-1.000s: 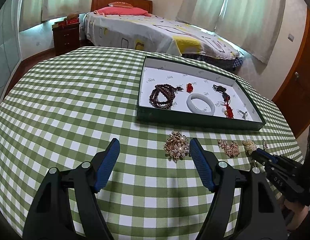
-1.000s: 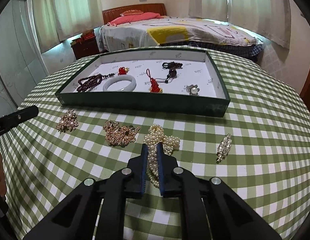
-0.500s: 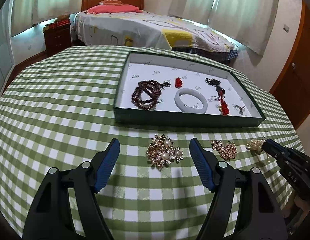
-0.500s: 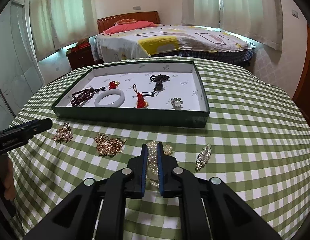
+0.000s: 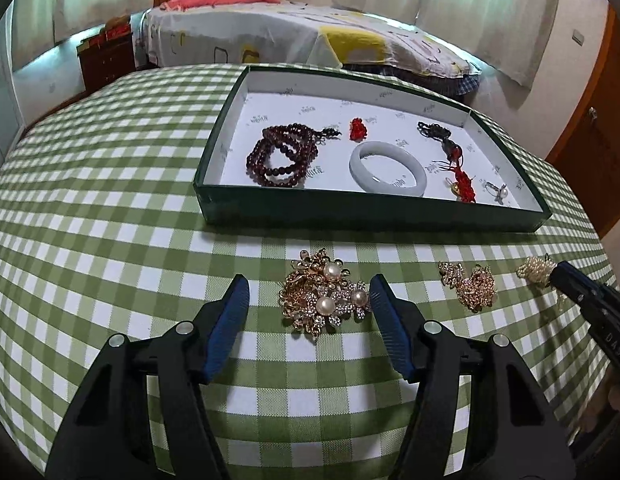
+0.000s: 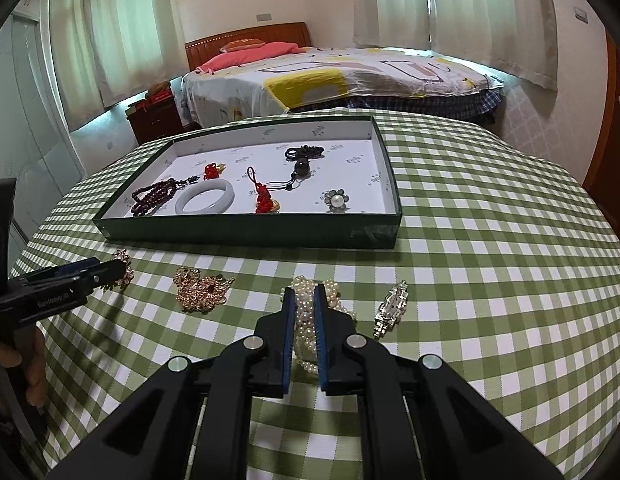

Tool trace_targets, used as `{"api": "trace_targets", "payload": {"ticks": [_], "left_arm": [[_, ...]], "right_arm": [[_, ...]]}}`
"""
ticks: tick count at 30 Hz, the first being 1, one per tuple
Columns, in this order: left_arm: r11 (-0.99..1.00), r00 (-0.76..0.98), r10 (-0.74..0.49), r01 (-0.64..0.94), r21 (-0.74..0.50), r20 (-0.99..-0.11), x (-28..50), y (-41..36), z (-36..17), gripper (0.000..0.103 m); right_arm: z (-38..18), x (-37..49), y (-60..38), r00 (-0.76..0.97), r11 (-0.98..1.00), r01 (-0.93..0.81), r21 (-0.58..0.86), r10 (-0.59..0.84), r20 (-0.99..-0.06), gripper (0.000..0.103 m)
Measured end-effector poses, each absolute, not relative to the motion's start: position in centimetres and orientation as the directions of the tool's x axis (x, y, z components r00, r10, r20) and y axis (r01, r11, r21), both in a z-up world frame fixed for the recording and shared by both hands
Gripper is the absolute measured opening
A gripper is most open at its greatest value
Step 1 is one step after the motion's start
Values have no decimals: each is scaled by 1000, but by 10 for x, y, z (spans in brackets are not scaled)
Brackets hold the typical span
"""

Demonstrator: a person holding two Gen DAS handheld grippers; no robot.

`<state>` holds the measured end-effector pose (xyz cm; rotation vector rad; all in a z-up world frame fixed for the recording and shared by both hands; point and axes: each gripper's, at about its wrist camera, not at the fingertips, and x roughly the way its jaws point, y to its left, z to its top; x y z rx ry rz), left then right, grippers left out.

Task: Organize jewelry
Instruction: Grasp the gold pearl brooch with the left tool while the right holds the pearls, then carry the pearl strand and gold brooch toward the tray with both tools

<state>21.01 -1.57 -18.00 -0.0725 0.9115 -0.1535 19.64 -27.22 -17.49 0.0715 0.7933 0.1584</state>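
Observation:
A gold brooch with pearls (image 5: 323, 300) lies on the checked tablecloth between the blue pads of my left gripper (image 5: 310, 292). Its jaws are closing; the right pad stands close to the brooch's edge and the left pad is still apart from it. My right gripper (image 6: 304, 294) is shut on a bundle of white pearl strands (image 6: 331, 292), low over the cloth. In the left wrist view that gripper (image 5: 561, 270) shows at the far right with the pearls (image 5: 533, 272) at its tip. The green tray (image 5: 369, 208) with a white floor stands behind.
The tray (image 6: 246, 232) holds dark red beads (image 5: 282, 156), a white bangle (image 5: 387, 166), a black cord pendant, red charms and a pearl flower piece (image 6: 337, 200). A gold brooch (image 6: 202, 288) and a silver brooch (image 6: 391, 314) lie on the cloth. A bed stands beyond the table.
My left gripper has moved forward and down, so the pearl brooch now lies between its jaws, which have narrowed. The right gripper has stayed shut on the pearls.

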Motion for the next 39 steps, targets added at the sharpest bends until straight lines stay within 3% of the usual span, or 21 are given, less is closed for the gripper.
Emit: {"api": "trace_targets", "payload": {"ticks": [5,7,15,21,24,39], "left_arm": [[987,608,-163,105,-125,-777,208,-15,-180,56],[983,608,-183,121,-137,-773,207,-15,-180,45],[974,610,-224,163,-157,-760,202,-20,-178,27],[975,619,-220,156,-157,-754,201,-18,-176,26],[975,629,-220,155,-157,-745,199,-15,-174,19],[977,639,-213,160,-143,-739,196,-15,-171,19]], "right_arm": [[-176,197,-275,689,985,-110,129,170,-705,10],[-177,197,-275,688,985,-109,132,170,-705,10],[-177,197,-276,687,985,-107,136,172,-706,10],[-177,197,-276,688,985,-106,138,173,-705,10],[-177,197,-276,689,985,-106,139,173,-704,10],[-176,198,-274,693,984,-108,142,176,-699,10]]}}
